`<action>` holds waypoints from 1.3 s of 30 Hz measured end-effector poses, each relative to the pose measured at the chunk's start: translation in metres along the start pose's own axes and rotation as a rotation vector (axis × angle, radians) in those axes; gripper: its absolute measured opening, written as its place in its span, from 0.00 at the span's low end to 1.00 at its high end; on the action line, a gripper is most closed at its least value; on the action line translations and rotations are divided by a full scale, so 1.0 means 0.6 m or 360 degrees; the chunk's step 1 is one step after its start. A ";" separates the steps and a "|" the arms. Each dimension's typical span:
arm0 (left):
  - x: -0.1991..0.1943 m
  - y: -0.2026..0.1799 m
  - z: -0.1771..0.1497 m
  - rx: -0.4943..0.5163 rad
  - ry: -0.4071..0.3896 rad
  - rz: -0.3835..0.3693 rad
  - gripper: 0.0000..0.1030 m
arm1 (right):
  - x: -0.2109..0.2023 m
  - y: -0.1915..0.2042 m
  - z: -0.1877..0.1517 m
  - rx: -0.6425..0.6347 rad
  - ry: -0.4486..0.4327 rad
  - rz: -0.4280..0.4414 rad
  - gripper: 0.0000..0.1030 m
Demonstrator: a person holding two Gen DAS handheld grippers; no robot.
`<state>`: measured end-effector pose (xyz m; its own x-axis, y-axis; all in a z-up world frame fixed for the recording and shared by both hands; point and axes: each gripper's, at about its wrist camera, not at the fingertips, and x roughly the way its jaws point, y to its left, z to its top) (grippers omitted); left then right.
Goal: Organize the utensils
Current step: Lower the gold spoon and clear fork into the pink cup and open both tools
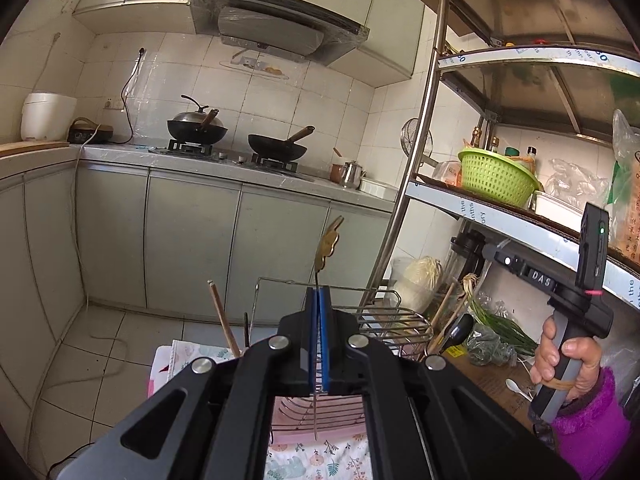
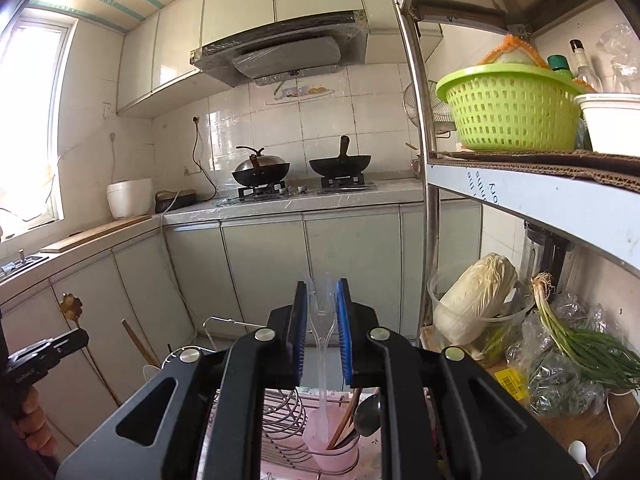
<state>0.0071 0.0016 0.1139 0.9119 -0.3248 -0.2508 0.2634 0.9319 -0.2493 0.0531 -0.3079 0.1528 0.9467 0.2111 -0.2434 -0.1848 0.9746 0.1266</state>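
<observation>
Your left gripper [image 1: 319,300] is clamped on a thin metal utensil with a gold flower-shaped end [image 1: 329,242], held upright above the wire dish rack [image 1: 394,320]. Your right gripper [image 2: 322,308] pinches a clear plastic fork [image 2: 321,320], tines up, over the pink utensil cup [image 2: 320,446] in the rack.

Two woks [image 1: 197,128] [image 1: 277,147] — one green basket [image 1: 496,178], one cabbage [image 2: 474,300], one rice cooker [image 1: 47,115].
</observation>
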 end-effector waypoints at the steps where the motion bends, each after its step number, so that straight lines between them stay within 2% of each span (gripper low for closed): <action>1: 0.004 0.002 0.004 -0.0010 -0.0008 0.0005 0.01 | 0.008 -0.001 -0.005 0.0007 0.0019 0.0000 0.14; 8: 0.035 0.011 0.030 -0.0001 -0.0105 0.0083 0.01 | 0.043 -0.011 -0.049 0.0083 0.0138 0.0015 0.14; 13: 0.078 0.022 0.021 -0.0016 -0.0132 0.0177 0.01 | 0.050 -0.014 -0.072 0.0126 0.0186 0.0041 0.14; 17: 0.118 0.025 0.002 0.0019 -0.0097 0.0247 0.01 | 0.056 -0.016 -0.089 0.0144 0.0220 0.0049 0.14; 22: 0.153 0.025 -0.027 0.0045 -0.0015 0.0265 0.01 | 0.061 -0.019 -0.100 0.0151 0.0252 0.0051 0.14; 31: 0.187 0.020 -0.087 0.0075 0.0131 0.0280 0.01 | 0.075 -0.018 -0.123 0.0171 0.0313 0.0046 0.14; 39: 0.219 0.015 -0.122 0.0089 0.0256 0.0352 0.01 | 0.083 -0.014 -0.139 0.0157 0.0347 0.0028 0.14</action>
<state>0.1062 -0.0447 0.0104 0.8888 -0.1300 -0.4395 0.0848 0.9890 -0.1211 0.0798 -0.2995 0.0591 0.8623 0.2496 -0.4407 -0.1638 0.9608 0.2237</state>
